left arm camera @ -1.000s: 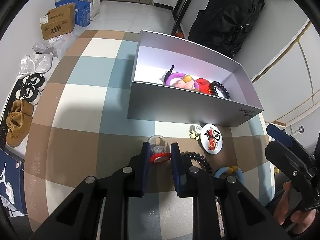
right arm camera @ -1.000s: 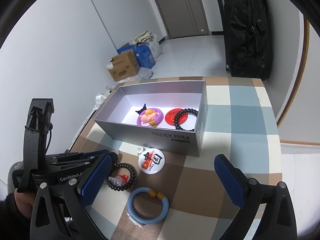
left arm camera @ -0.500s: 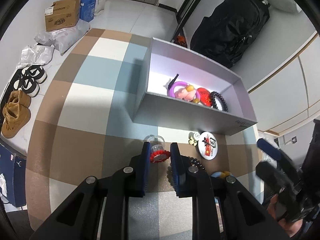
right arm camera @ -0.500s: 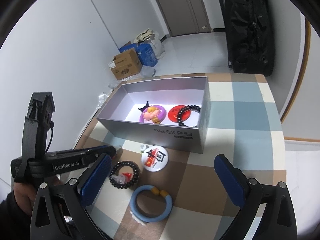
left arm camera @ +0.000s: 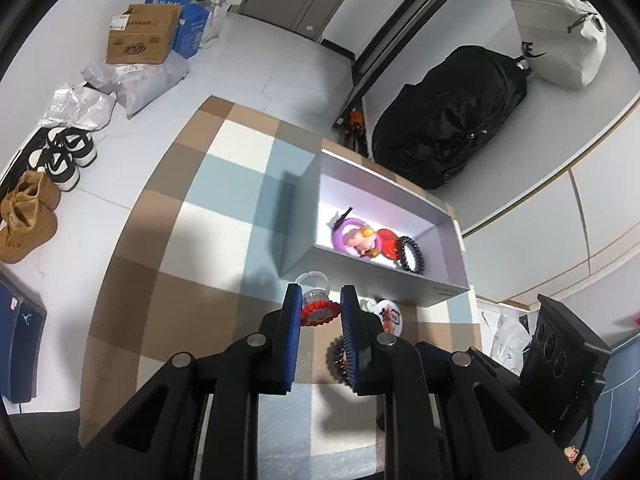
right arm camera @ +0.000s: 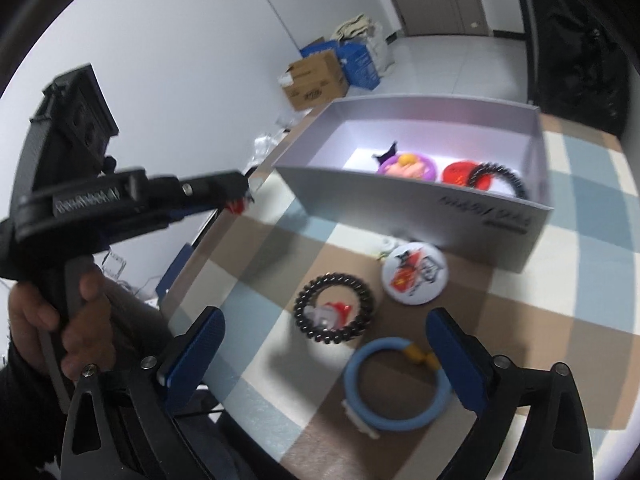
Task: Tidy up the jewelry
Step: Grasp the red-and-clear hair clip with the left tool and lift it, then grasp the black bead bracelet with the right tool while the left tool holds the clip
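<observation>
left gripper (left arm camera: 320, 312) clamped on a red-beaded ring (left arm camera: 319, 312), held above the checked table (left arm camera: 168, 280), short of the grey box (left arm camera: 448, 280). right gripper (right arm camera: 324, 356) wide open, empty, over the blue bangle (right arm camera: 396, 388), probably not touching; view's blurred.

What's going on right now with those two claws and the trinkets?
Left claw shut on red beaded ring, lifted off the table. Right claw open above blue bracelet. Grey box ahead, path clear.

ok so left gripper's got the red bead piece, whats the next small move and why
Probably carry it forward over the grey box and open there. The left gripper is shut on the red beaded piece, held short of the box's near wall, and other jewelry already lies inside. The right gripper is open and holds nothing.
</observation>
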A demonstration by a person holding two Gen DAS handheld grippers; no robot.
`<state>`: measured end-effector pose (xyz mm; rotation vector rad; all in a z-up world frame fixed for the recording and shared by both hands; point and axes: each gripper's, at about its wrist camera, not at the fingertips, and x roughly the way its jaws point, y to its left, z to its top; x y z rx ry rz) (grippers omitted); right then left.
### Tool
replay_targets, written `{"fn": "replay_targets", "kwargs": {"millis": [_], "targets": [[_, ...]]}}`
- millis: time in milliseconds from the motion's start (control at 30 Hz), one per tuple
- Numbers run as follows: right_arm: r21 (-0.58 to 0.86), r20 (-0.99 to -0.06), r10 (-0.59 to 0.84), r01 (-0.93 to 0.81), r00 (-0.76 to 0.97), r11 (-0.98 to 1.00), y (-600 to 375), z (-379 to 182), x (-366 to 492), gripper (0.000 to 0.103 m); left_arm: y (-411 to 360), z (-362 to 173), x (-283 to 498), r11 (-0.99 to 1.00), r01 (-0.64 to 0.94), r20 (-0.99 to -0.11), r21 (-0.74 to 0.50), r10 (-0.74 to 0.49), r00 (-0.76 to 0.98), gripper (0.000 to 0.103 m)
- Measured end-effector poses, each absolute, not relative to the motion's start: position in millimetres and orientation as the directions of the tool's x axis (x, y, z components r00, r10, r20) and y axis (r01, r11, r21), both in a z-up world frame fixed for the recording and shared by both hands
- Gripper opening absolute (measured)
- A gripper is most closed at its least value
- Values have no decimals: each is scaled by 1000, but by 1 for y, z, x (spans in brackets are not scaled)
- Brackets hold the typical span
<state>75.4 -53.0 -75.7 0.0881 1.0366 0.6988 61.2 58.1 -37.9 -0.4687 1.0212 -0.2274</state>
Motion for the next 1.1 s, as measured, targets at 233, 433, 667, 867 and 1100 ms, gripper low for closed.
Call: {"fn": "replay_targets", "kwargs": {"millis": [233,433,667,867,1100], "targets": [[348,-797,527,-490,294,799,-35,-88,81,86,70,-39,61,879,-51,-770,-474,-386,509,14],[300,-820,483,-488,307,820,-22,-94,84,79,81,-40,61,862,-76,-764,-501,-400,507,14],[133,-848,372,-528,377,839,-7,-93,74,67,81,-33,60,848,-51,-737,-528,-427,524,14],[94,-848,345,-526,402,845,-9,-93,73,49,82,-33,60,844,-41,-731,-535,-438,524,14],[143,-842,377,-515,385,845,-9,-95,76,44,80,-35,60,848,-48,-737,-528,-430,522,14]]}}
